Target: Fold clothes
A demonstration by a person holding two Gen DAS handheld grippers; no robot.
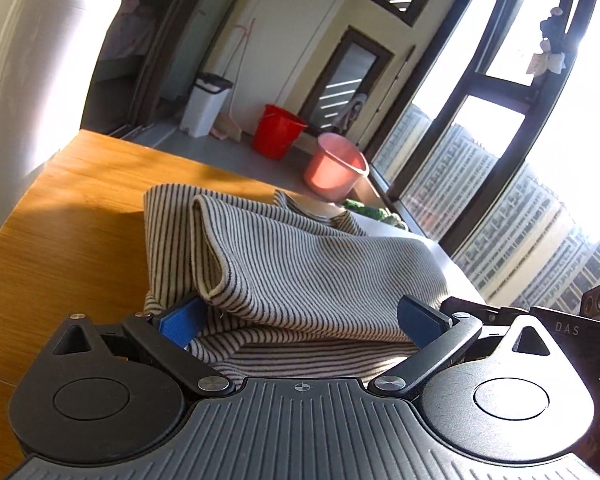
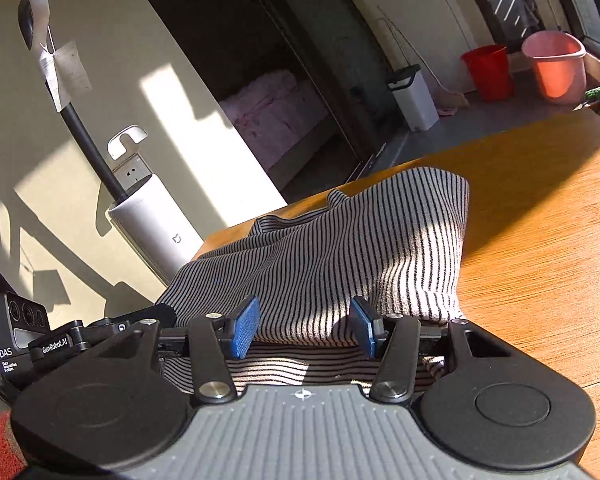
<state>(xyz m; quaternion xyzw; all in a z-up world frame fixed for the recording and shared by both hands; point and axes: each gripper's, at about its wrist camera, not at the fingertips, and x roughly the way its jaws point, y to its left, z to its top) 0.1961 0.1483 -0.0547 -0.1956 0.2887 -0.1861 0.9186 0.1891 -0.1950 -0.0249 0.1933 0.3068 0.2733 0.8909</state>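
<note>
Both wrist cameras look low and close across the striped garment, sharing the far buckets.

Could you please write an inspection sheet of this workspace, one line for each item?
Surface: wooden table, partly in sunlight and partly in shade.
Job's things: one striped garment, bunched and partly folded over itself, lying on the table.
Clutter: nothing seen on the table besides the garment.
Grippers: left gripper open, its fingers on either side of the cloth; right gripper open, narrower gap, cloth between its fingers.
Cables: nothing seen.
Surroundings: red bucket and pink bucket on the floor by the windows, white bin, stick vacuum in its dock at the wall, open doorway to a dark room.
</note>
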